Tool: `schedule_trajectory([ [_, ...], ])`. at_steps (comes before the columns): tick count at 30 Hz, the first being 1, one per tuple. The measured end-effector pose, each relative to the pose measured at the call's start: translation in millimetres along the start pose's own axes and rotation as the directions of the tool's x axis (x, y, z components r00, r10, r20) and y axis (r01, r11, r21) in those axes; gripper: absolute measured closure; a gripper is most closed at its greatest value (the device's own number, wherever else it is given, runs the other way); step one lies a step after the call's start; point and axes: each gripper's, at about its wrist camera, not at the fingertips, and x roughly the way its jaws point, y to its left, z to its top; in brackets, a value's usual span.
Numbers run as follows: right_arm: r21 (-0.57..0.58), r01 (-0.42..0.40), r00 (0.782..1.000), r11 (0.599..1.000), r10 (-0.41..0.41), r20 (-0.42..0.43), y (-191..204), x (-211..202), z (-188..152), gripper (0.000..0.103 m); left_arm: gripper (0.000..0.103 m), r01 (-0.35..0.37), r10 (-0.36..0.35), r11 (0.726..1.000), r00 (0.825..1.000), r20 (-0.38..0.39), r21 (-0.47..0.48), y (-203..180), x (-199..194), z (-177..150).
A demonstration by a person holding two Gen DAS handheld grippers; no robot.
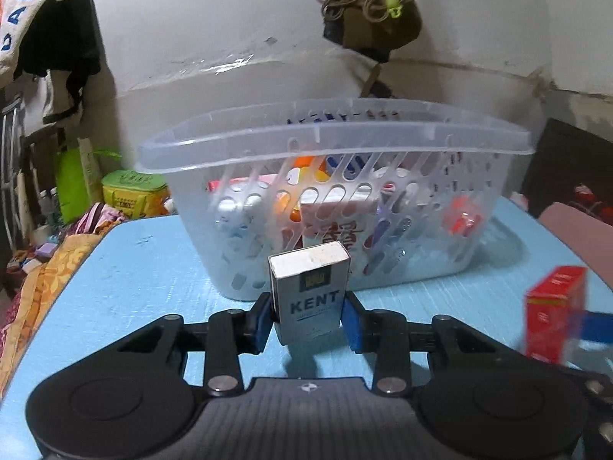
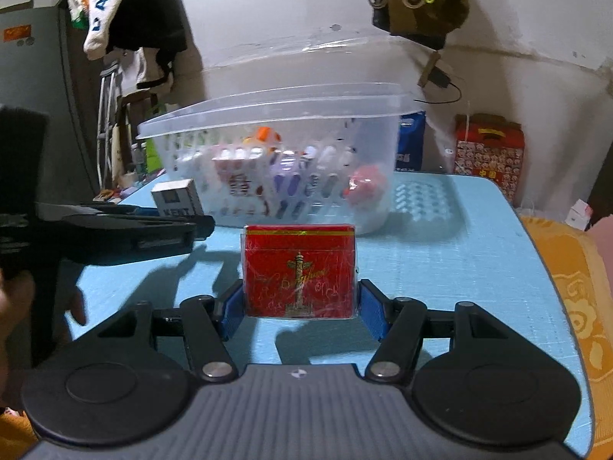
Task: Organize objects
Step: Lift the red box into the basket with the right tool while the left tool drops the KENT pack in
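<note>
Left gripper (image 1: 309, 316): clamped on upright white pack (image 1: 308, 292), clear of blue table (image 1: 126, 272), basket (image 1: 333, 207) just ahead. Right gripper (image 2: 300, 306): closed on red pack (image 2: 299, 270), basket ahead, other gripper to its left.

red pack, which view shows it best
The right wrist view: the red pack sits centred and sharp between the right gripper fingers, front face readable. The left wrist view catches it only blurred at the right edge.
</note>
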Motion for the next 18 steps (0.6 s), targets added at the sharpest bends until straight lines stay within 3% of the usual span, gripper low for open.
schedule_trajectory([
  [6,-0.06,-0.022,1.0,0.998,0.021,-0.012,18.0,-4.1,-5.2,0.038,0.061,0.075,-0.077,0.996,0.997,0.026,0.046,17.2,-44.1,-15.0],
  [10,-0.099,-0.016,0.999,0.995,0.013,-0.032,26.7,-3.2,-8.8,0.038,0.061,0.075,-0.077,0.996,0.997,0.023,0.051,25.9,-55.5,-21.7],
  [18,-0.049,-0.016,1.0,0.999,0.017,0.006,18.1,-11.2,-1.7,0.038,0.061,0.075,-0.075,0.997,0.997,0.033,0.01,45.2,-59.8,-21.2],
])
